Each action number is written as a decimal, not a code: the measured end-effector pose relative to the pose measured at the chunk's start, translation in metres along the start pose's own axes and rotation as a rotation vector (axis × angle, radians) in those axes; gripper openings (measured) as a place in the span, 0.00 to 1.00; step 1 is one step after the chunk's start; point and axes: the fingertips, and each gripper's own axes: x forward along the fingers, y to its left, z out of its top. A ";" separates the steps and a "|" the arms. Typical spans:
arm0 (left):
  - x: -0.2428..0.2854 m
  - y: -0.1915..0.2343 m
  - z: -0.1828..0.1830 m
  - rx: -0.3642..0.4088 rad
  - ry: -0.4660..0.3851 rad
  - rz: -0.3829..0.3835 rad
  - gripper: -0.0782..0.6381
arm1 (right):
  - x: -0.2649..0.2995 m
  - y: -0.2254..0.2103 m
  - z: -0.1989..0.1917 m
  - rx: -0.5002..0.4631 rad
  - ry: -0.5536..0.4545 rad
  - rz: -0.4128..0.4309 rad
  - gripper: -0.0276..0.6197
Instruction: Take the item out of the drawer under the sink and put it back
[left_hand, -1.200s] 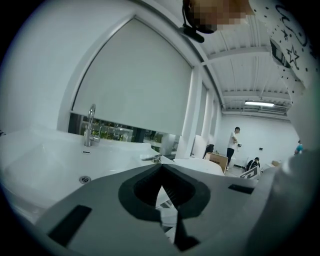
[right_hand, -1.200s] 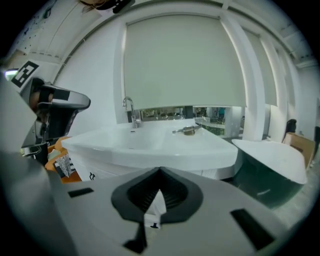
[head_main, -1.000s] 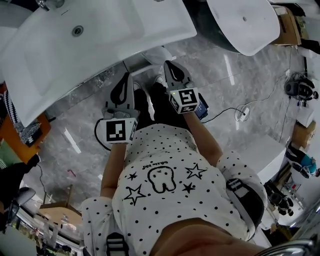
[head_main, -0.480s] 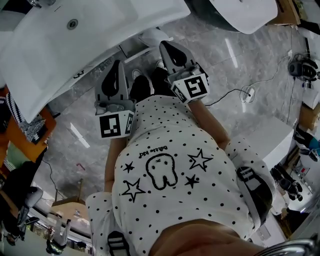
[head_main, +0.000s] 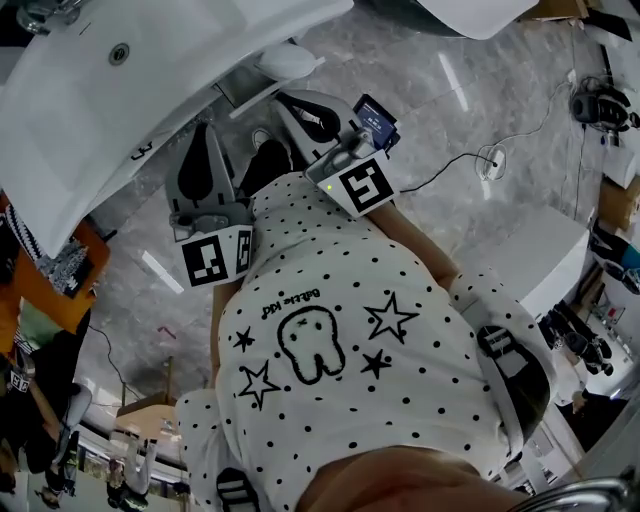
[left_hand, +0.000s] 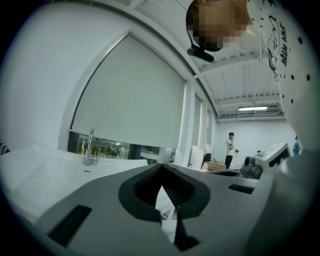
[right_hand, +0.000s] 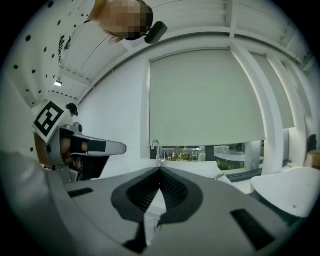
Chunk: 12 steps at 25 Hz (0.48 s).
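A white sink (head_main: 110, 110) fills the upper left of the head view, and its tap (left_hand: 89, 147) (right_hand: 157, 148) shows in both gripper views. No drawer or item can be made out. My left gripper (head_main: 204, 135) points at the sink's front edge, jaws together with nothing between them (left_hand: 161, 169). My right gripper (head_main: 288, 102) sits beside it, angled toward the sink, and is also shut and empty (right_hand: 160, 171). The left gripper (right_hand: 87, 147) shows at the left of the right gripper view.
The person's polka-dot shirt (head_main: 330, 330) covers the lower head view. A second white basin (head_main: 470, 12) is at the top right. Cables (head_main: 490, 160) lie on the marble floor beside a white block (head_main: 540, 265). A person (left_hand: 230, 148) stands far off.
Both grippers have risen in front of the sink, the right one more. The right gripper has swung to point left toward the sink. Both stayed shut.
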 end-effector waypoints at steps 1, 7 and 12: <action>0.000 -0.002 -0.002 -0.002 0.003 -0.001 0.12 | -0.001 0.001 0.000 -0.007 -0.001 0.003 0.06; 0.005 -0.021 -0.007 0.001 0.002 0.013 0.12 | -0.016 -0.013 -0.002 -0.014 0.002 0.018 0.06; 0.013 -0.045 -0.007 0.006 0.009 0.007 0.12 | -0.030 -0.032 0.002 -0.010 0.000 0.032 0.06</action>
